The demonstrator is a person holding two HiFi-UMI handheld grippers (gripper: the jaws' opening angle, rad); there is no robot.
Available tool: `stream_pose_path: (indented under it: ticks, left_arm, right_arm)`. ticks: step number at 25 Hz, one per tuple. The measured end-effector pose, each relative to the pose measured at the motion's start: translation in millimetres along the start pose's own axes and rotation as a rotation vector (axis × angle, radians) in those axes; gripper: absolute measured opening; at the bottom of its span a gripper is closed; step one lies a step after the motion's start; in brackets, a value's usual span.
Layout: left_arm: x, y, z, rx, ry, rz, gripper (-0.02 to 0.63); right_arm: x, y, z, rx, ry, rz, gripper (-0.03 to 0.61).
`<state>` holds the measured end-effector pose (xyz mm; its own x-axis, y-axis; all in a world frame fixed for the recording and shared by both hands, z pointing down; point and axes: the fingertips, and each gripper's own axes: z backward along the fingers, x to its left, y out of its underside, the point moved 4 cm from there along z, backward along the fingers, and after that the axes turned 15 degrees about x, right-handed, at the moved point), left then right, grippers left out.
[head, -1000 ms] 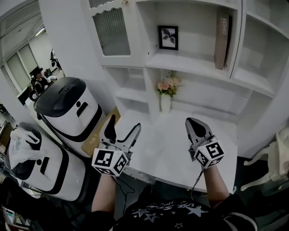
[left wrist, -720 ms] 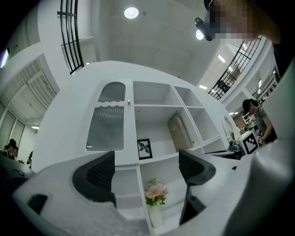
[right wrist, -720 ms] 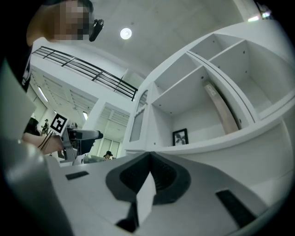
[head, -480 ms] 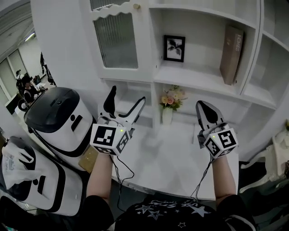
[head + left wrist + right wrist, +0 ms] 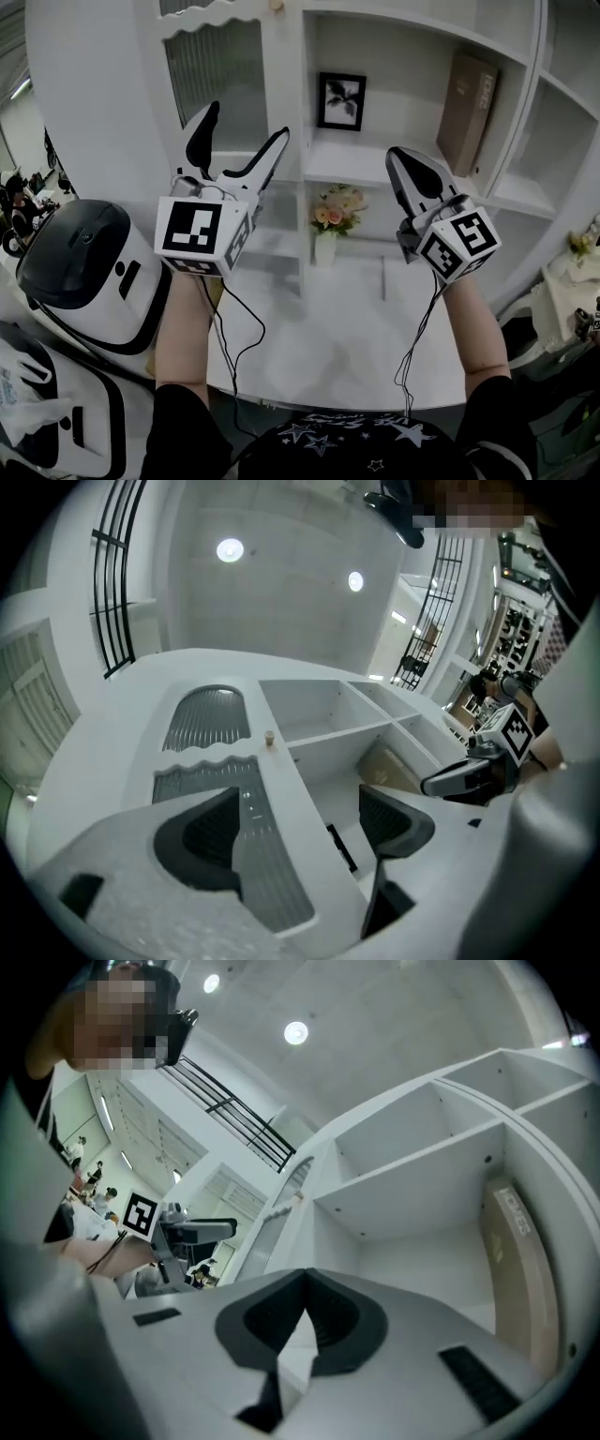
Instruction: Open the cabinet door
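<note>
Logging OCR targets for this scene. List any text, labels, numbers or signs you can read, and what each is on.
Brown book: lettering down its face, looks like "HOME"; too blurred to be sure.
Left gripper and right gripper: black-and-white square marker patterns on their cubes, no words.
White bag: faint print, too small to read.
Framed picture: leaf image, no text.

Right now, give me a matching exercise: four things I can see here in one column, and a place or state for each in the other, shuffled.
1. left gripper
2. right gripper
3. framed picture
4. flowers

A. jaws together
B. in a white vase
C. jaws apart
D. standing on a shelf

Pairs: 1-C, 2-A, 3-D, 4-B.
</note>
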<state>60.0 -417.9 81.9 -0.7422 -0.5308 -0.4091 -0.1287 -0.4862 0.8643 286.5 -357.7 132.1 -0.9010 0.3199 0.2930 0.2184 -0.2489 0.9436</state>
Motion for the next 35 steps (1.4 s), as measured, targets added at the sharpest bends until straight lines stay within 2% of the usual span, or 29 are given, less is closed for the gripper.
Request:
stream_pose_path:
  ticks: [6, 10, 17, 20, 23, 27, 30, 33, 35]
  left_arm:
    - [16, -40, -47, -0.057, 0.012, -0.086, 0.399]
    - [24, -62, -73, -0.097, 0.003, -0.122, 0.389]
    - [38, -85, -102, -0.129, -0.043, -0.105, 0.340]
    - [45, -90, -114, -0.120, -0.098, -0.104, 0.255]
    - [47, -95, -119, -0.138, -0.115, -0.096, 0.253]
    - [47, -99, -126, -0.125, -0.145, -0.099, 0.211]
    - [48, -101, -129, -0.109, -0.151, -0.071, 0.205]
    - [51, -102, -130, -0.115, -0.153, -0.031, 0.154]
    - [53, -102, -130, -0.122, -0.151, -0.006, 0.146]
  right_arm:
    - [-17, -28, -20, -0.034, 0.044, 0.019, 0.006]
    - [-19, -46, -30, -0.028, 0.066, 0.101, 0.006]
    - [-26, -76, -34, -0.052, 0.099, 0.165, 0.006]
    - [-28, -79, -36, -0.056, 0.101, 0.171, 0.006]
    - [-29, -78, -36, -0.057, 0.101, 0.175, 0.006]
    - [-33, -77, -35, -0.057, 0.100, 0.178, 0.006]
    - [-36, -78, -29, -0.061, 0.102, 0.193, 0.006]
    - [-37, -79, -25, -0.057, 0.102, 0.212, 0.006]
    - [-37, -78, -24, -0.055, 0.099, 0.209, 0.006]
